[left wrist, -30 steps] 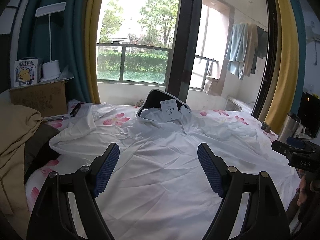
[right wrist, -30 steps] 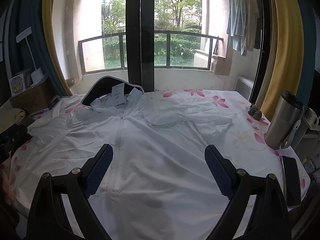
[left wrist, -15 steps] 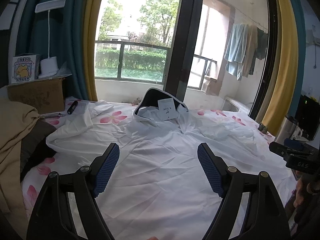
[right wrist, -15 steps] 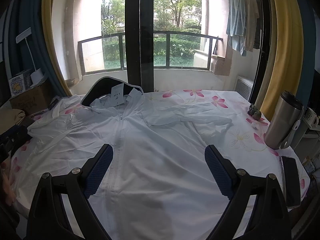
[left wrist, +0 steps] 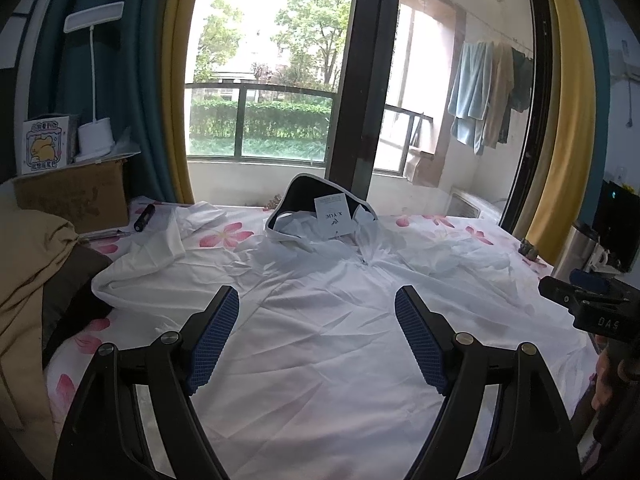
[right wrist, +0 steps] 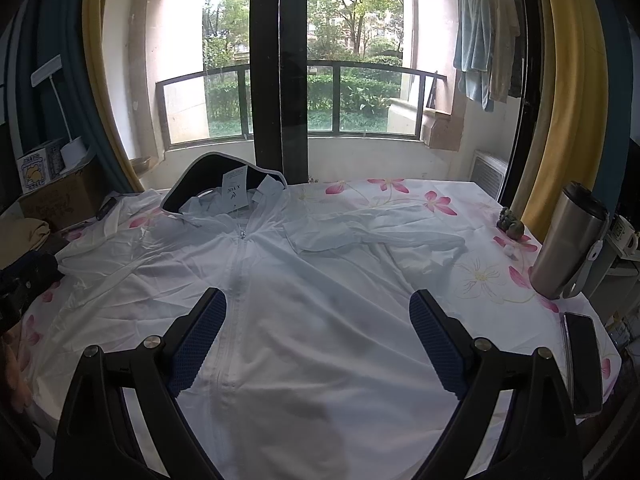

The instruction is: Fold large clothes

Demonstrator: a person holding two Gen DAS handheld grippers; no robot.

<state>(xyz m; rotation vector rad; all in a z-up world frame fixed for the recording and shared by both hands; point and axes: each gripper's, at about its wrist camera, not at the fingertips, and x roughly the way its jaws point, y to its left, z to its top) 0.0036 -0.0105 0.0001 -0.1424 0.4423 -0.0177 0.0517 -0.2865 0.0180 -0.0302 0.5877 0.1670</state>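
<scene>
Jacket: a white zip-up jacket (right wrist: 304, 288) lay spread flat, front side up, over most of a flowered sheet (right wrist: 480, 280), zipper running from 6 up to 12 o'clock in the right wrist view.
Hood: sat at the 12 o'clock end by the window, dark lining showing, with a paper tag (left wrist: 331, 217) on it.
Sleeves: the one at 2 o'clock was folded in across the chest; the other one (left wrist: 160, 246) trailed out toward 10 o'clock in the left wrist view, kinda bunched up.
Left gripper (left wrist: 317, 322): spread wide, nothing in it, hovering above the lower body of the jacket.
Right gripper (right wrist: 318, 322): also wide open and empty, above the hem area.
Right edge: a steel flask (right wrist: 568, 244) stood at 3 o'clock and a phone (right wrist: 582, 364) lay at 4 o'clock right on the sheet's edge, both clear of the jacket.
Left edge: a cardboard box (left wrist: 76, 196) and piled tan cloth (left wrist: 28, 264) crowded 9 o'clock, close to the sleeve.
Open room: bare sheet showed mostly from 1 to 3 o'clock.
</scene>
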